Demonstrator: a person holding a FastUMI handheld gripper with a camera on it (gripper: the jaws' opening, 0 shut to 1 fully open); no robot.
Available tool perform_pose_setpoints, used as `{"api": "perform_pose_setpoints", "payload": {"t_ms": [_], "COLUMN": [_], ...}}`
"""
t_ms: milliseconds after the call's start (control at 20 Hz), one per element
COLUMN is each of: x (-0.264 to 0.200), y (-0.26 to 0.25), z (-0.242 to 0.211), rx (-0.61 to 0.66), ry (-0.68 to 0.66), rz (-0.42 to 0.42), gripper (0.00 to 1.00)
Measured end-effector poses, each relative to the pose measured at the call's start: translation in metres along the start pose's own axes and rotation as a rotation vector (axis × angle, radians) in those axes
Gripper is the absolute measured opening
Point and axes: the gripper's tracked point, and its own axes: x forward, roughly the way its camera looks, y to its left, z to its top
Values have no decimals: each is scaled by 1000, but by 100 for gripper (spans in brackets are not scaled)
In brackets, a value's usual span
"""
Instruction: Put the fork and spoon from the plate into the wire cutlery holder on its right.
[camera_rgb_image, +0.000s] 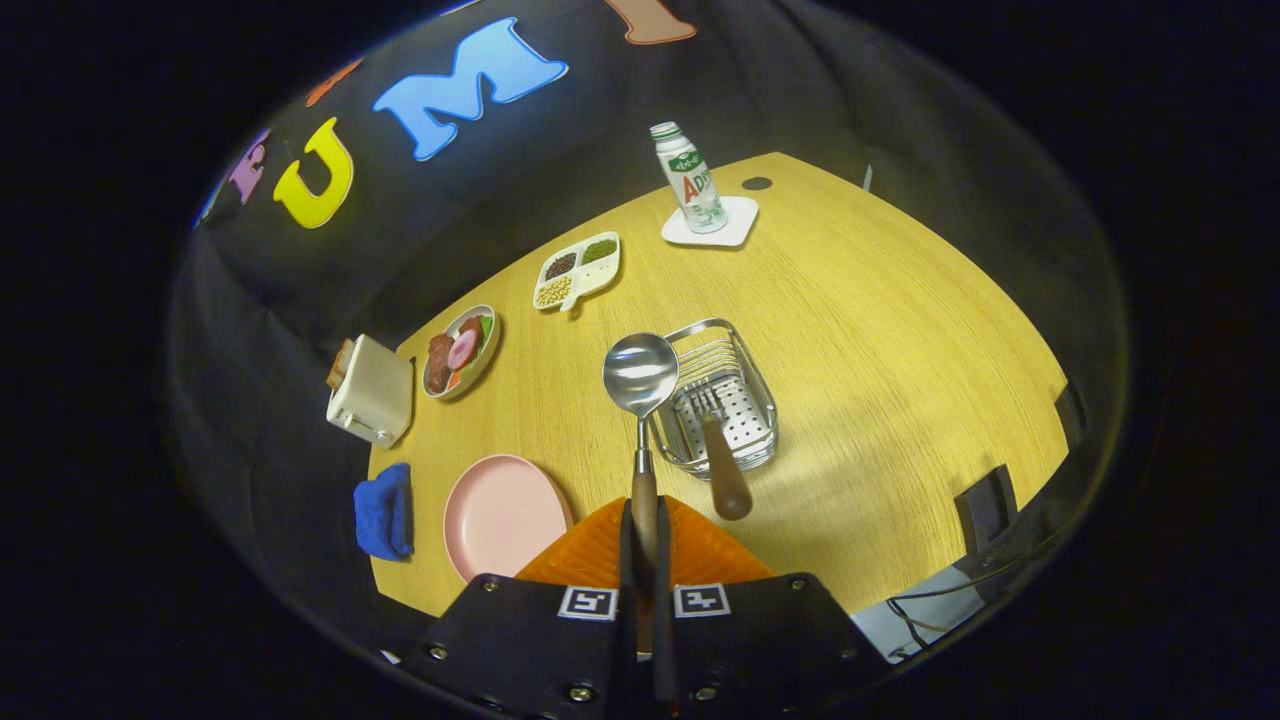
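Gripper (645, 540): fingers are pressing together on the wooden handle of the spoon (641, 385), pinching it low on the grip; the bowl is pointing forward, well ahead of the fingertips and raised above the table (900, 330).

Spoon: its polished bowl is hanging over the near-left rim of the wire cutlery holder (718, 400), not yet inside the basket.

Fork (722, 460): already standing in the holder, tines down on the perforated floor, wooden handle leaning out over the near rim toward the fingers.

Plate (500, 515): pink, lying bare of cutlery to the left of the holder and just beside the fingers.

Other stock on the table: blue cloth (384, 510) beside the plate; toaster (370, 392); dish of sliced food (460, 352); divided tray of beans (578, 270); bottle (688, 178) standing on a white coaster (712, 226).

Handling note, by judgement: half the task appears done and the spoon is being carried to its slot. Doing this well is calling for shifting the bowl rightward until it is sitting squarely over the open basket, tipping the spoon bowl-down, and lowering it into the free space left of the fork before the fingers part. Keeping clear of the leaning fork handle is advisable; a knock there could tip the light holder or send the spoon skidding off the wire rim.
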Motion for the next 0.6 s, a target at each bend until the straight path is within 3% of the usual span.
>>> {"api": "perform_pose_setpoints", "payload": {"t_ms": [600], "x": [15], "y": [-20], "z": [-4], "rx": [47], "ry": [136], "rz": [-138], "gripper": [7]}}
